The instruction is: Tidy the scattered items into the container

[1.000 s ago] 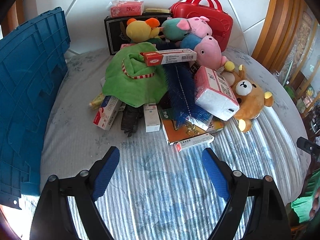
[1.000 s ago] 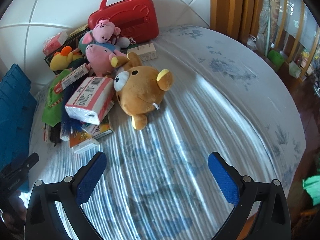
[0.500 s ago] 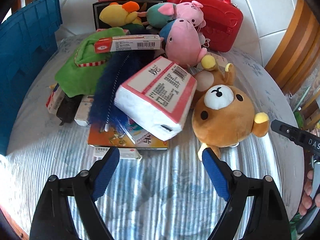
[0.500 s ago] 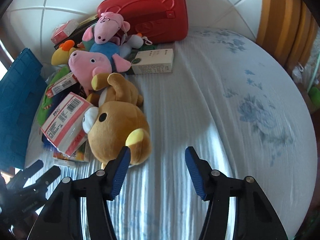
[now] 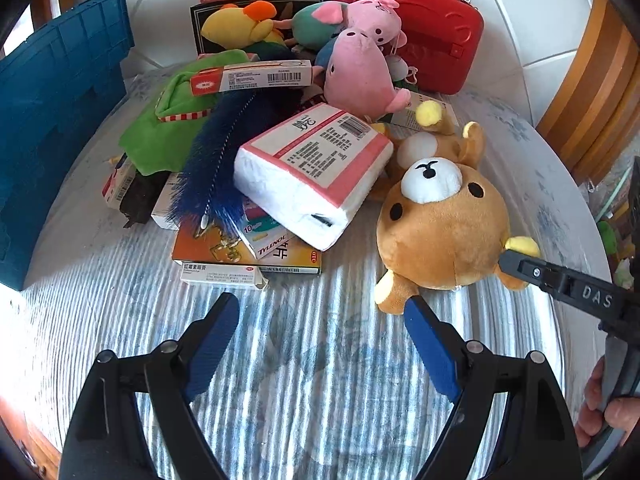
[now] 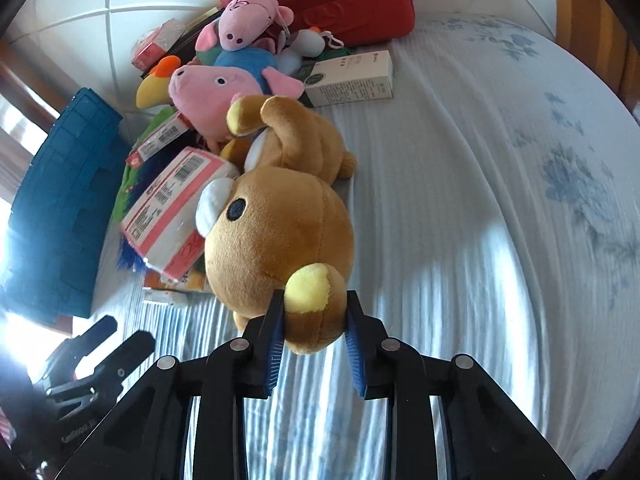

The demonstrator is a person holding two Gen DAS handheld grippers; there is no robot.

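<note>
A brown plush bear (image 5: 440,220) lies on the striped bed cover at the right of a pile of items; it also fills the middle of the right wrist view (image 6: 280,232). My right gripper (image 6: 314,316) is shut on the bear's yellow ear, and one of its fingers (image 5: 520,264) shows in the left wrist view. My left gripper (image 5: 320,336) is open and empty, just in front of the pile. The blue crate (image 5: 52,120) stands at the left and shows in the right wrist view too (image 6: 60,200).
The pile holds a pink tissue pack (image 5: 312,172), pink pig plushes (image 5: 360,76), a green cloth (image 5: 168,128), a blue brush (image 5: 216,168) and several medicine boxes. A red case (image 5: 420,20) stands at the back. A white box (image 6: 352,80) lies beside it.
My right gripper moved in on the bear and closed on its ear. My left gripper came slightly closer to the pile and stayed open.
</note>
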